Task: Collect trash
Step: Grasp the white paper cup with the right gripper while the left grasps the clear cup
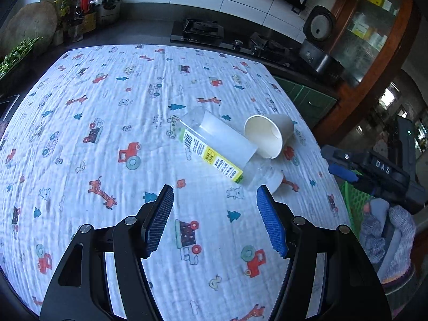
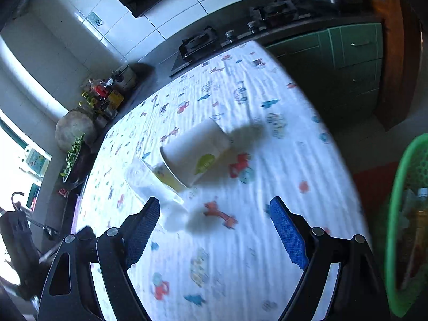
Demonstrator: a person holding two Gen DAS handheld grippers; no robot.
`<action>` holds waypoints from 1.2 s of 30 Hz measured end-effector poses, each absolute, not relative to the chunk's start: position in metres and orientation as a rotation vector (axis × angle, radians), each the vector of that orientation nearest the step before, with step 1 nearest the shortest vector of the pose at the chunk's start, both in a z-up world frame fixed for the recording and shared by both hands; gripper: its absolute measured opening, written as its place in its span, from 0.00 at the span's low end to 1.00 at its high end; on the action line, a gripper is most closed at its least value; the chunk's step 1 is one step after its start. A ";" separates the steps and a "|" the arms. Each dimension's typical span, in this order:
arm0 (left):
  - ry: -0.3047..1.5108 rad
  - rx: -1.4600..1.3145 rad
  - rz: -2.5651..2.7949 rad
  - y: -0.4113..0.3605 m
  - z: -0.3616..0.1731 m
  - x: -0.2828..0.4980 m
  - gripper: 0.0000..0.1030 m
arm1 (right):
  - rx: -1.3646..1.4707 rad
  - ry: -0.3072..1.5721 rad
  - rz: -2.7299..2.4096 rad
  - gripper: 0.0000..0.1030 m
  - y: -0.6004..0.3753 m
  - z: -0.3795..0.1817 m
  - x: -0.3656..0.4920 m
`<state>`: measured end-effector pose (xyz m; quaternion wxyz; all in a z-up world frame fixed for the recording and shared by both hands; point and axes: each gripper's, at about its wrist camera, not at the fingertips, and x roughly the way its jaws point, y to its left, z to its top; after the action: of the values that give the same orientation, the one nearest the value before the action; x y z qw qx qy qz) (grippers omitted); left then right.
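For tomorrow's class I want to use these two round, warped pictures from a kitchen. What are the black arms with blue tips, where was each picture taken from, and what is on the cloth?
There is no robot here: a person holds a hand tool in each hand, and each ends in a two-finger claw with blue pads. A wide-angle camera sits on each tool and looks forward along its fingers. One picture comes from the left claw, the other from the right claw, which is blurred. Both claws are open and hold nothing. On the patterned cloth lie a tipped paper cup and a clear plastic tube with a yellow label. A green basket waits at the right edge.
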<state>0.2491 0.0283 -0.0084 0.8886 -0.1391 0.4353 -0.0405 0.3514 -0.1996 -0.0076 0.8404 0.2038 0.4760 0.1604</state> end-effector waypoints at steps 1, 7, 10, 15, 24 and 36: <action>0.904 -0.295 -0.085 0.032 -0.009 0.250 0.62 | 0.448 1.015 0.340 0.79 -0.195 -0.009 0.358; 0.909 -0.326 -0.086 0.050 -0.015 0.255 0.62 | 0.572 1.058 0.324 0.79 -0.178 -0.021 0.392; 0.911 -0.338 -0.085 0.057 -0.018 0.257 0.62 | 0.648 1.072 0.296 0.79 -0.175 -0.028 0.410; 0.918 -0.349 -0.085 0.066 -0.024 0.263 0.62 | 0.778 1.096 0.263 0.79 -0.174 -0.042 0.434; 0.929 -0.362 -0.079 0.070 -0.028 0.274 0.62 | 0.847 1.155 0.218 0.74 -0.168 -0.068 0.457; 0.945 -0.429 -0.060 0.062 -0.025 0.294 0.63 | 0.745 1.116 0.270 0.59 -0.171 -0.053 0.448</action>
<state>0.2939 0.0618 -0.0253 0.8679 -0.2048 0.4517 -0.0289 0.4479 -0.1708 -0.0530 0.7747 0.3442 0.5156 0.1247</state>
